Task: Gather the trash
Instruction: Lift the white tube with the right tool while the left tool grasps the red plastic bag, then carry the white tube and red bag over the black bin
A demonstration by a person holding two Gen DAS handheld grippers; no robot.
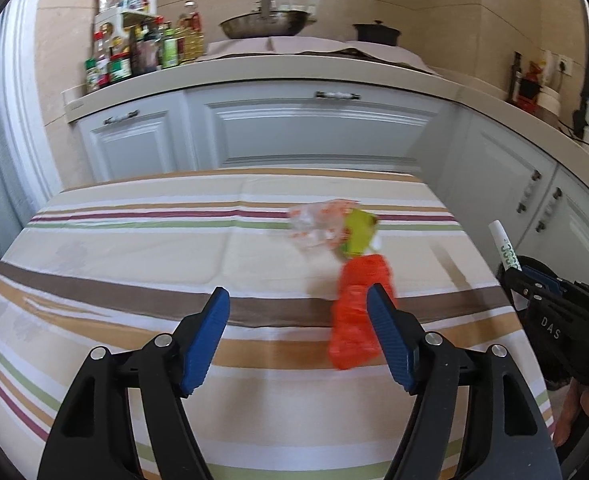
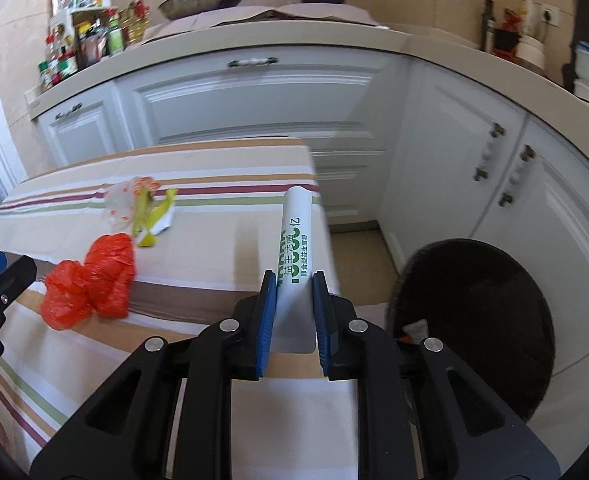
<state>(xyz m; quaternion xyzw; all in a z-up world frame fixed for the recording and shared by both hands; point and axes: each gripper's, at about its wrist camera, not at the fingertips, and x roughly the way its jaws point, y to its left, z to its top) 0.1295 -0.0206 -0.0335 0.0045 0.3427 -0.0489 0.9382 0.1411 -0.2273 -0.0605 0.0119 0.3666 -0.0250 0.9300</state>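
A crumpled red plastic bag [image 1: 354, 320] lies on the striped tablecloth [image 1: 134, 264], just behind the right fingertip of my left gripper [image 1: 298, 296], which is open and holds nothing. Beyond the bag lie a clear wrapper with orange print [image 1: 316, 226] and a yellow-green wrapper [image 1: 358, 236]. My right gripper [image 2: 294, 280] is shut on a white stick packet with green print [image 2: 296, 240], held upright over the table's right edge. The red bag [image 2: 90, 280] and both wrappers [image 2: 134, 204] lie to its left. A round black bin [image 2: 474, 320] stands to the lower right.
White kitchen cabinets [image 1: 314, 136] run behind and to the right of the table. Their counter carries bottles and jars [image 1: 142, 52], a wok [image 1: 266, 24] and a dark pot [image 1: 376, 32]. Some scraps lie in the bin. A strip of floor [image 2: 358, 248] shows between table and cabinets.
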